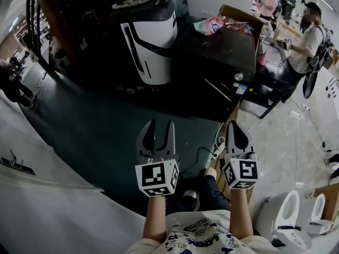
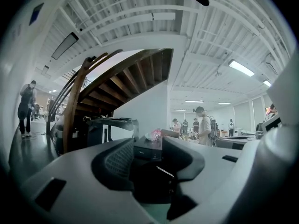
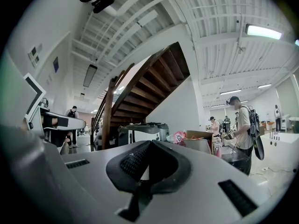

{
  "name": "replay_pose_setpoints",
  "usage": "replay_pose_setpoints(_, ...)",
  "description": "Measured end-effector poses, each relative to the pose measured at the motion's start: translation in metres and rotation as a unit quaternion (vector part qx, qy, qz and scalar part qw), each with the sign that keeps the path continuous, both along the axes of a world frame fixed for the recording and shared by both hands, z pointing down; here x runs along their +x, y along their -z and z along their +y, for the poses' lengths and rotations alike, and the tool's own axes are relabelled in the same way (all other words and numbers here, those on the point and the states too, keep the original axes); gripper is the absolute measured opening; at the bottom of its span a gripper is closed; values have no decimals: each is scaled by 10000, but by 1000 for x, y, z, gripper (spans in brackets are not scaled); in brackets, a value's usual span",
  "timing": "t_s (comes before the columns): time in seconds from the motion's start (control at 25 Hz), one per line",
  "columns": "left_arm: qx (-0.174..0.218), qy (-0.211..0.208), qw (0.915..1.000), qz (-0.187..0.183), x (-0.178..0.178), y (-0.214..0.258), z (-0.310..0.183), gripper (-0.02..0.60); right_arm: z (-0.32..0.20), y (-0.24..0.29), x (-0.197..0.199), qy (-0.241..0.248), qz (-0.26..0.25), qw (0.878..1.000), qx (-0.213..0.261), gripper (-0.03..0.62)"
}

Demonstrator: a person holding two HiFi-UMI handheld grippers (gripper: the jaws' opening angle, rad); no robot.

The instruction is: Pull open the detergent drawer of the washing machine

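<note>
The left gripper (image 1: 161, 126) is held with its jaws apart and empty; the right gripper's (image 1: 233, 128) jaws are closed on nothing. The black box-shaped washing machine (image 1: 214, 62) stands well ahead of both jaws, and its detergent drawer cannot be made out. A wrong edge could therefore be gripped.

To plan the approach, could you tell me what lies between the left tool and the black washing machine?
In the head view, only bare dark floor separates the left tool from the washing machine.
</note>
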State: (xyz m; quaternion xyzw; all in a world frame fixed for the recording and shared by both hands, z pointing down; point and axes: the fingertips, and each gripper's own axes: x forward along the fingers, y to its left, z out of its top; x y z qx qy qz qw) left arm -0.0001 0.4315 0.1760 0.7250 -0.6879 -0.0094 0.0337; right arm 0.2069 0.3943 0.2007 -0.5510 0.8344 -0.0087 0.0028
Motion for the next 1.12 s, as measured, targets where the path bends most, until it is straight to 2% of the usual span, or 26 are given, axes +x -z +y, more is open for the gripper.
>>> replay_pose_setpoints(0.24, -72, -65, 10000, 7, 7, -6, -23, 202, -22, -3, 4, -23, -17, 10000, -51, 9)
replay_pose_setpoints(0.52, -103, -28, 9999, -8, 4, -10, -73, 202, -78, -6, 1, 32, -37, 10000, -77, 9)
replay_pose_setpoints(1.12, -254, 351, 9990, 61, -5, -7, -263, 202, -285, 9, -5, 313, -23, 9995, -101, 9)
